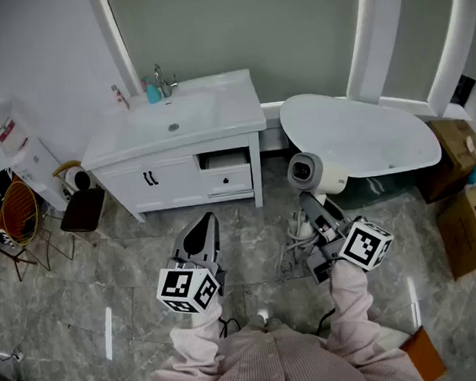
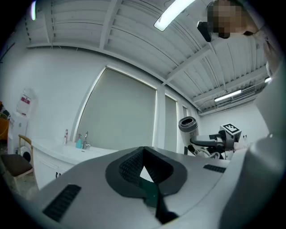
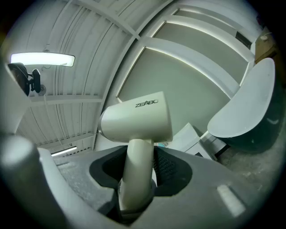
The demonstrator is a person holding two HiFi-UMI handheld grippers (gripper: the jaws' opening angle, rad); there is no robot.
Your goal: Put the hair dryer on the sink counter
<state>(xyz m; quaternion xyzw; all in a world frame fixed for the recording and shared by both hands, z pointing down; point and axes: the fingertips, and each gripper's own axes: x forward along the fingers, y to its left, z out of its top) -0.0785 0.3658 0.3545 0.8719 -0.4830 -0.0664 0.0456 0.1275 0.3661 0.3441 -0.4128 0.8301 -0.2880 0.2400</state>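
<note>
A cream-white hair dryer (image 1: 307, 172) stands upright in the air, its handle clamped between the jaws of my right gripper (image 1: 314, 213). In the right gripper view the dryer's handle (image 3: 136, 172) fills the gap of the right gripper (image 3: 139, 179), and its white cord (image 1: 297, 240) hangs down. My left gripper (image 1: 201, 234) is shut with nothing in it and points toward the vanity. The white sink counter (image 1: 239, 109) lies ahead and to the left, with a tap (image 1: 161, 80) at its back. From the left gripper view the hair dryer (image 2: 188, 126) shows to the right.
A white bathtub (image 1: 359, 137) lies just beyond the dryer on the right. Cardboard boxes (image 1: 474, 213) stand at the far right. A dark stool (image 1: 83, 210) and a water dispenser (image 1: 29, 153) are left of the vanity, whose drawer (image 1: 224, 160) is partly open. Bottles (image 1: 152, 92) stand by the tap.
</note>
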